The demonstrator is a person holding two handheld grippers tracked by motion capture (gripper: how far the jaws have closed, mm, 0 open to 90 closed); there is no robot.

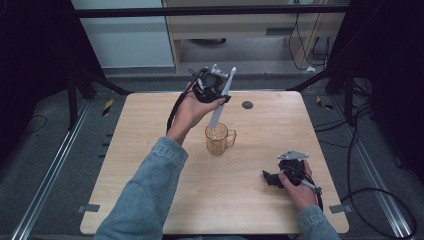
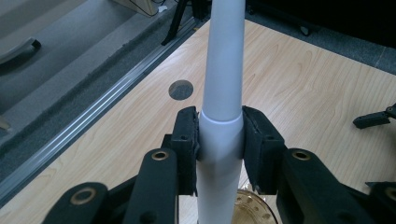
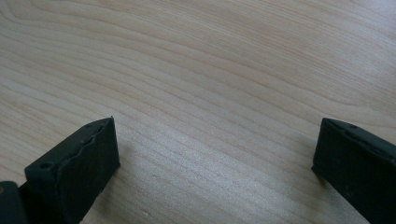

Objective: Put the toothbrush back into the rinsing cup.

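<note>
A long white utensil handle [image 1: 218,115] slants down into a clear amber cup [image 1: 218,140] with a side handle, near the table's middle. My left gripper [image 1: 220,95] is raised above the cup and shut on that white handle [image 2: 225,70], both pads pressing its sides. The cup's rim [image 2: 252,212] shows just below the jaws. My right gripper [image 1: 268,177] rests on the table at the front right, held by a hand. In the right gripper view its jaws [image 3: 215,144] stand wide open over bare wood with nothing between them.
The light wooden table [image 1: 150,150] has a small dark round spot [image 1: 247,105] behind the cup. Metal rails [image 1: 50,170] run along the floor on the left, cables [image 1: 360,150] lie on the right, and dark frame legs stand beyond the far corners.
</note>
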